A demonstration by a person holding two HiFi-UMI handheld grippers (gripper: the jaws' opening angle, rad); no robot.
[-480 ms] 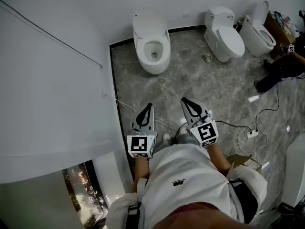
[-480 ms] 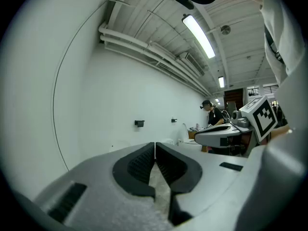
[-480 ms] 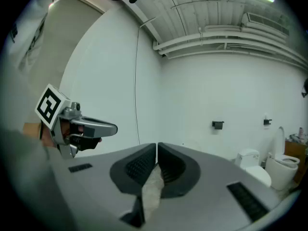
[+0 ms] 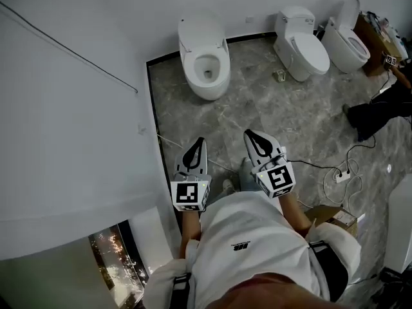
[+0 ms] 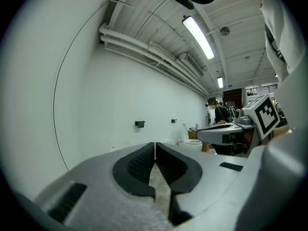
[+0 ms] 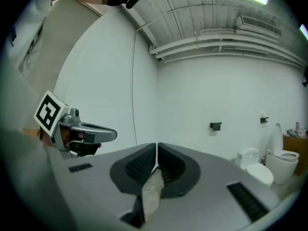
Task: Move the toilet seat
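The seat (image 4: 221,64) rings the bowl of the nearest toilet (image 4: 207,90) by the back wall, well apart from the left tongs (image 4: 200,141) and right tongs (image 4: 248,134), both pressed together on nothing; it is probably stiff, slick, hinged plastic, best pinched at its front rim.

Dim head view, bright ceiling tube light (image 5: 198,36), fisheye-warped dark edges

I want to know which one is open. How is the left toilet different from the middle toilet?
The left toilet has its lid up, so the bowl shows; the middle toilet has its lid down. The middle toilet shows a boxy tank behind; the left toilet shows none. Both are white.
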